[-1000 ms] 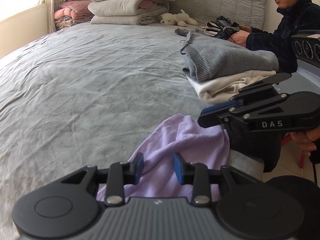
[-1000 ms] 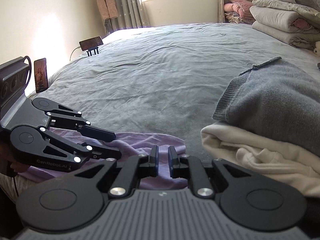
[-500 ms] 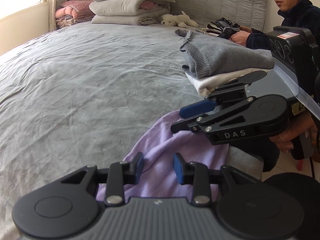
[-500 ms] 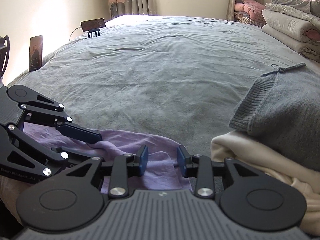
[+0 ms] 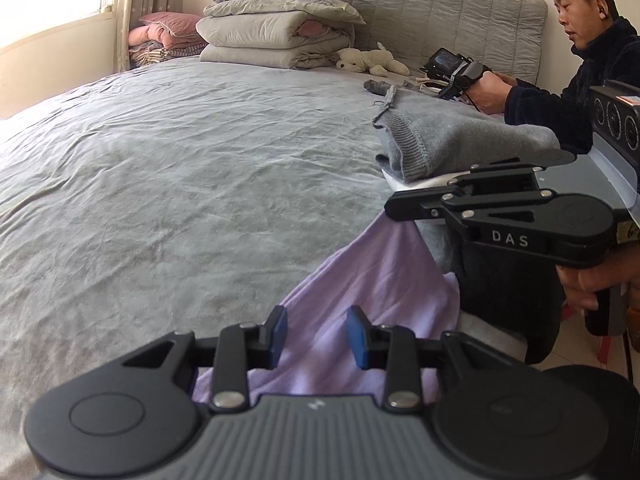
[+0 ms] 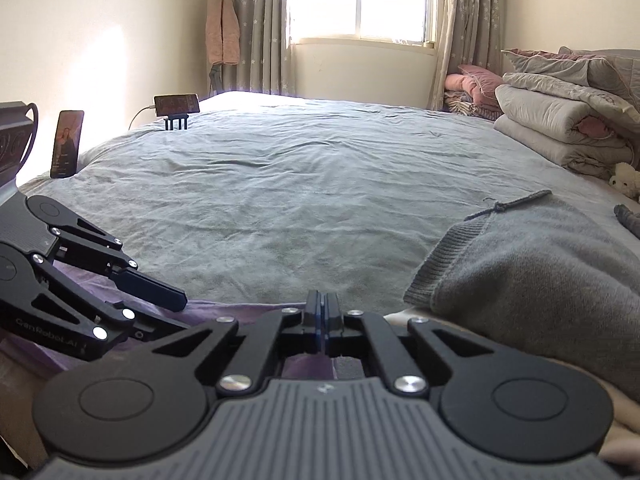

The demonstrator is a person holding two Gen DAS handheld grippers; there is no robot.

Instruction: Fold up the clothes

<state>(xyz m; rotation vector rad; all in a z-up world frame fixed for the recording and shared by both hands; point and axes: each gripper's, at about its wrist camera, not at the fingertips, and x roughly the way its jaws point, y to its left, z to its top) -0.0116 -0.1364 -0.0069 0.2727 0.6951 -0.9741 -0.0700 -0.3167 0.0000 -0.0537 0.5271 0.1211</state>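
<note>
The right hand-held gripper pinches the lilac garment taut; the left hand-held gripper gapes empty above it.

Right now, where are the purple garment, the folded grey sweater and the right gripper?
purple garment [image 5: 376, 276]: left wrist view, on the raised fold.
folded grey sweater [image 6: 532, 276]: right wrist view, on its top face.
right gripper [image 5: 394, 203]: left wrist view, at its closed fingertips.

- My left wrist camera sits low at the bed's edge, close above the purple cloth, facing the headboard.
- My right wrist camera, equally low, faces across the bed toward the window.
- Both share the sheet, the grey sweater and the stacked quilts.
</note>
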